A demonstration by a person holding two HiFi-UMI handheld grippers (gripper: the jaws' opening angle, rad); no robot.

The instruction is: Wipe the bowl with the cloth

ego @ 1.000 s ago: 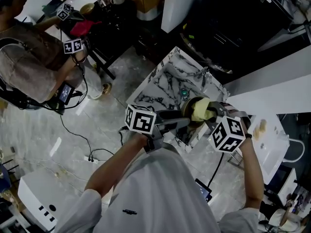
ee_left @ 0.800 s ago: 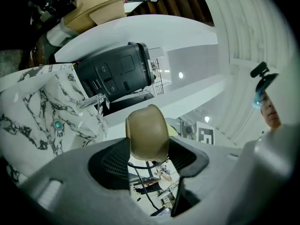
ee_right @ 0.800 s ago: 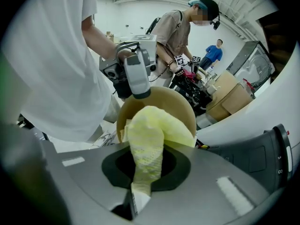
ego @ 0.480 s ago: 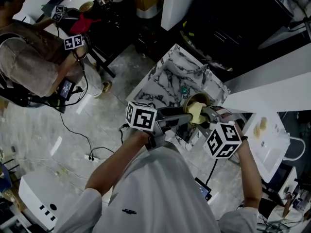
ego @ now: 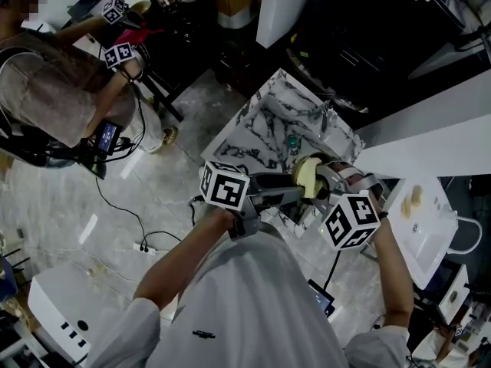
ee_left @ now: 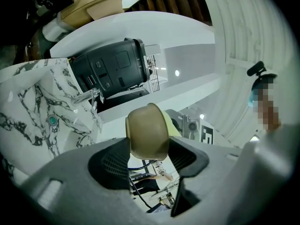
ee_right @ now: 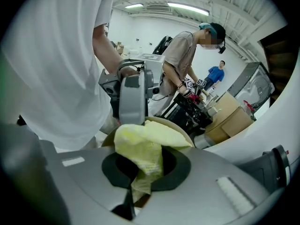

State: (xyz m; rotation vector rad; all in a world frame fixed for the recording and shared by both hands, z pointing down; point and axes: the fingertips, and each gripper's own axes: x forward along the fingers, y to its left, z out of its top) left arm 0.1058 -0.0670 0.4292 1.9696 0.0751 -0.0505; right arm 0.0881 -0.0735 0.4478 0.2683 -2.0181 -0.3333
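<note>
My left gripper [ee_left: 149, 158] is shut on a tan bowl [ee_left: 147, 131], held on edge in the air with its outside toward that camera. In the head view the bowl [ego: 298, 176] hangs over the marble sink's near rim. A yellow cloth [ee_right: 143, 146] is clamped in my right gripper [ee_right: 140, 170] and pressed into the bowl's [ee_right: 180, 128] inside. From above, the cloth [ego: 308, 174] sits between the left gripper [ego: 295, 188] and the right gripper [ego: 321, 179].
A marble-patterned sink [ego: 257, 133] with a faucet [ego: 323, 119] lies below the bowl. A white tray [ego: 420, 225] stands to the right. Another person [ego: 46, 83] works with grippers at a dark table [ego: 165, 33] at the upper left. Cables [ego: 130, 221] run over the floor.
The bowl and cloth have shifted slightly left and toward me. My right gripper has moved left, and the cloth now covers more of the bowl's opening.
</note>
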